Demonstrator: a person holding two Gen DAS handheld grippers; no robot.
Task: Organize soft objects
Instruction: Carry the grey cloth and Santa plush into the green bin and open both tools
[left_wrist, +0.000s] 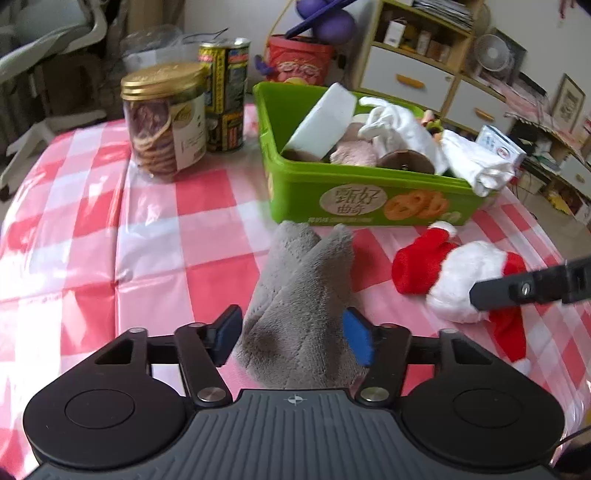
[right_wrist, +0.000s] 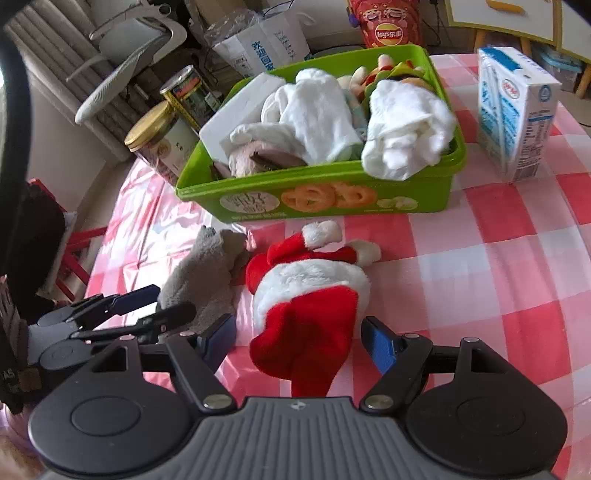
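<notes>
Your surface (left_wrist: 92, 229), under a red-and-white checked cloth, carries a green biscuit tub (right_wrist: 321, 199) toward its far edge. The tub is heaped with white cloths (right_wrist: 402, 129), a white foam block (left_wrist: 325, 118) leaning on its left wall, and a pinkish plush piece (left_wrist: 352, 153).

Both your claws tilt steeply down at the surface, side by side in front of the tub. Your left claw (left_wrist: 293, 338) stands open around the grey plush cloth (left_wrist: 299, 295), which lies between its blue pads; the right pad is close against the pile, the left just clear. Your right claw (right_wrist: 299, 341) is open too, its pads well clear either side of the Santa hat (right_wrist: 314, 295), lying just right of the grey cloth, near the tub's front wall.
</notes>
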